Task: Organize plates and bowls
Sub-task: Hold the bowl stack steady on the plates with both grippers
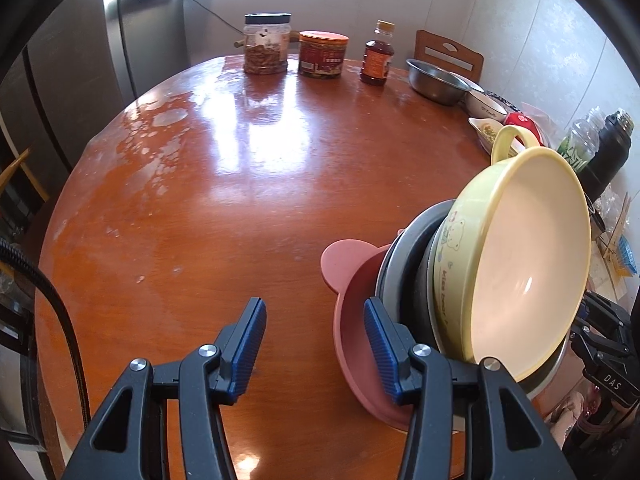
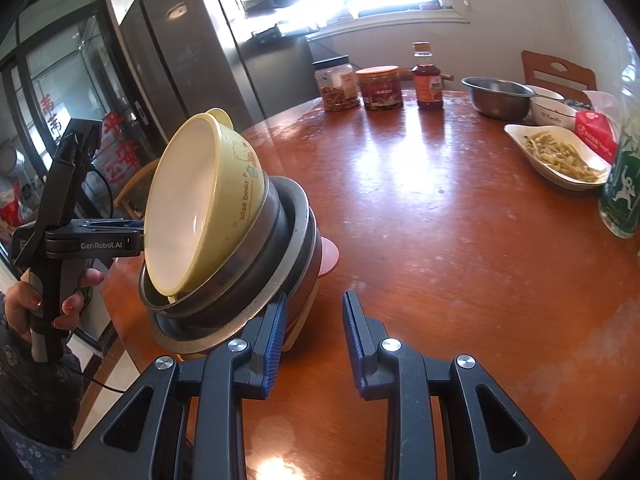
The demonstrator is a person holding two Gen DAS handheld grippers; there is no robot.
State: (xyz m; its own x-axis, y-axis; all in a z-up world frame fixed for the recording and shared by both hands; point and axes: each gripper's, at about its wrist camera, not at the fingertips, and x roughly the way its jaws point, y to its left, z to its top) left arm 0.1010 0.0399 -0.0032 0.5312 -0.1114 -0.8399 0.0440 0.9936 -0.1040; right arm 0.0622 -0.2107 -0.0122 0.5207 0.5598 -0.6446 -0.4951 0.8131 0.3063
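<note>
A stack of dishes leans on its side on the round wooden table (image 1: 240, 200): a yellow bear-print bowl (image 1: 520, 256) on top, nested in steel bowls (image 1: 404, 280), over a pink eared plate (image 1: 352, 308). My left gripper (image 1: 316, 344) is open, its right finger against the pink plate's rim. In the right wrist view the same yellow bowl (image 2: 200, 200) and steel bowls (image 2: 264, 264) tilt toward the left, with the pink plate (image 2: 330, 258) behind. My right gripper (image 2: 314, 340) is open, its left finger beside the stack's base. Neither holds anything.
At the table's far side stand a nut jar (image 1: 267, 44), a red tin (image 1: 323, 54) and a sauce bottle (image 1: 377, 54). A steel basin (image 1: 438, 82), a white bowl (image 1: 486, 106) and a dish of food (image 2: 558, 156) sit right. A green bottle (image 2: 624, 184) stands near the right edge.
</note>
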